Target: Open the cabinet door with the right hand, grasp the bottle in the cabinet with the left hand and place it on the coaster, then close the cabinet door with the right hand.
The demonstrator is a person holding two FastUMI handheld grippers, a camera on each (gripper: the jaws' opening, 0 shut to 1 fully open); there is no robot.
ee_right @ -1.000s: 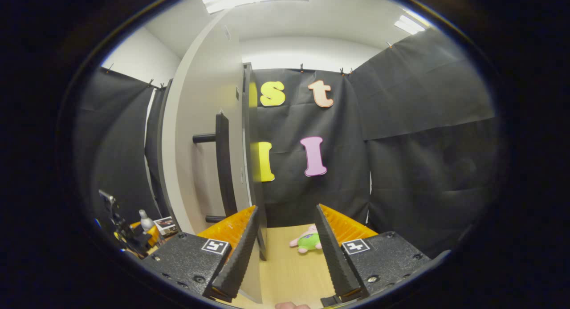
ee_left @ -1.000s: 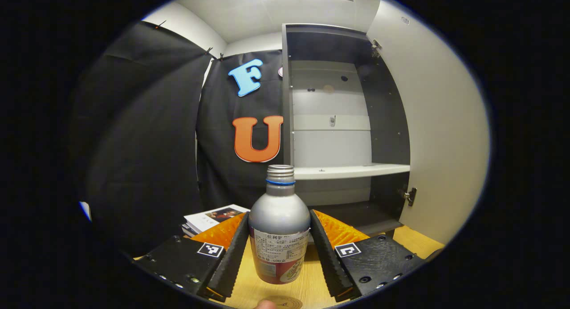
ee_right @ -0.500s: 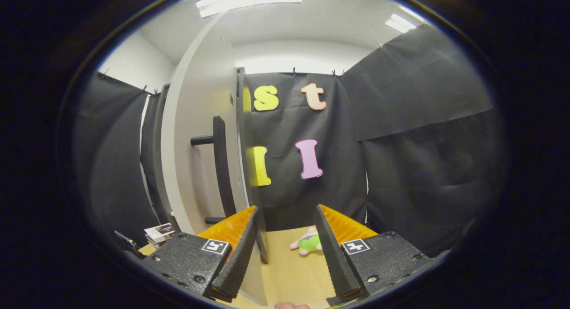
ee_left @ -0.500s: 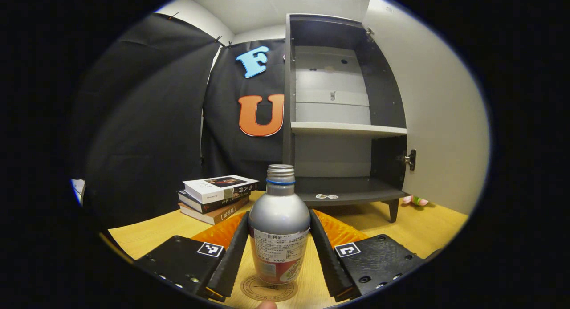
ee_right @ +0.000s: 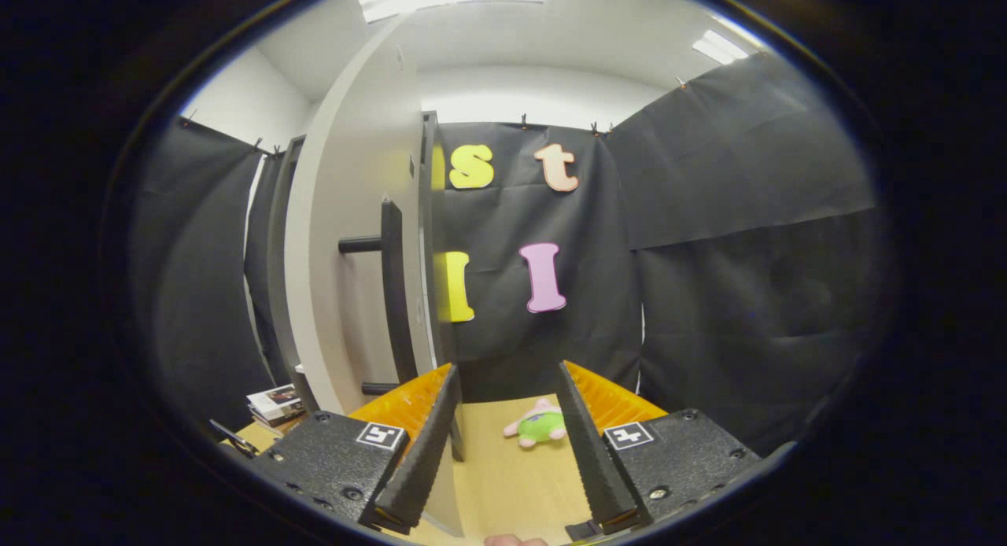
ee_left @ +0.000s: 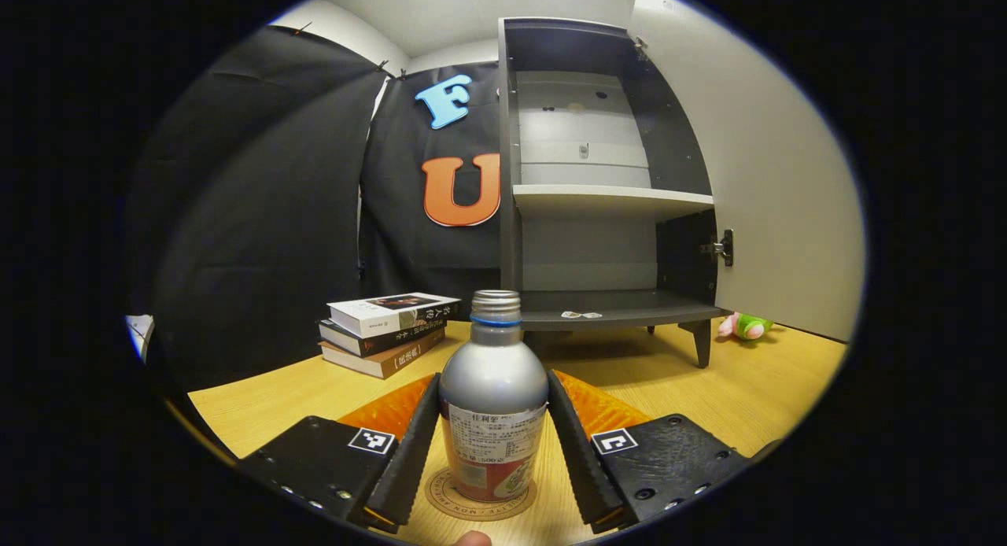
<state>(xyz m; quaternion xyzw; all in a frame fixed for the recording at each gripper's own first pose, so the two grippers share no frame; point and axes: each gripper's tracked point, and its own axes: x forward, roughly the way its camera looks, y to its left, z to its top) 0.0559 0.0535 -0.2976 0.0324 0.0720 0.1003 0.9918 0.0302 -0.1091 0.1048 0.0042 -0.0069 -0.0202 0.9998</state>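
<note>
In the left gripper view, the left gripper [ee_left: 493,451] has its two fingers pressed against either side of the metal bottle [ee_left: 493,400], which stands upright with its base on or just over the round coaster [ee_left: 481,501] at the near edge of the wooden table [ee_left: 755,389]. Whether the base has fully touched down cannot be told.

The likely slip is at release. If the fingers open while the bottle hangs a little above the coaster, or sits off its centre, the tall narrow body could rock and tip. A finger dragging on the label as it draws back would do the same.

Farther back on the table, a stack of books [ee_left: 387,332] lies to the left. Behind it stands the cabinet [ee_left: 598,200], shelves bare, its door [ee_left: 779,184] swung wide.

The right gripper view gives what the other lacks: the right gripper [ee_right: 503,451] with fingers spread apart and holding nothing, near the door's outer face and its dark bar handle [ee_right: 396,294], not touching it. Both views catch the plush toy [ee_right: 536,425] on the table beyond. A careless swing at closing could knock the door against the cabinet.
</note>
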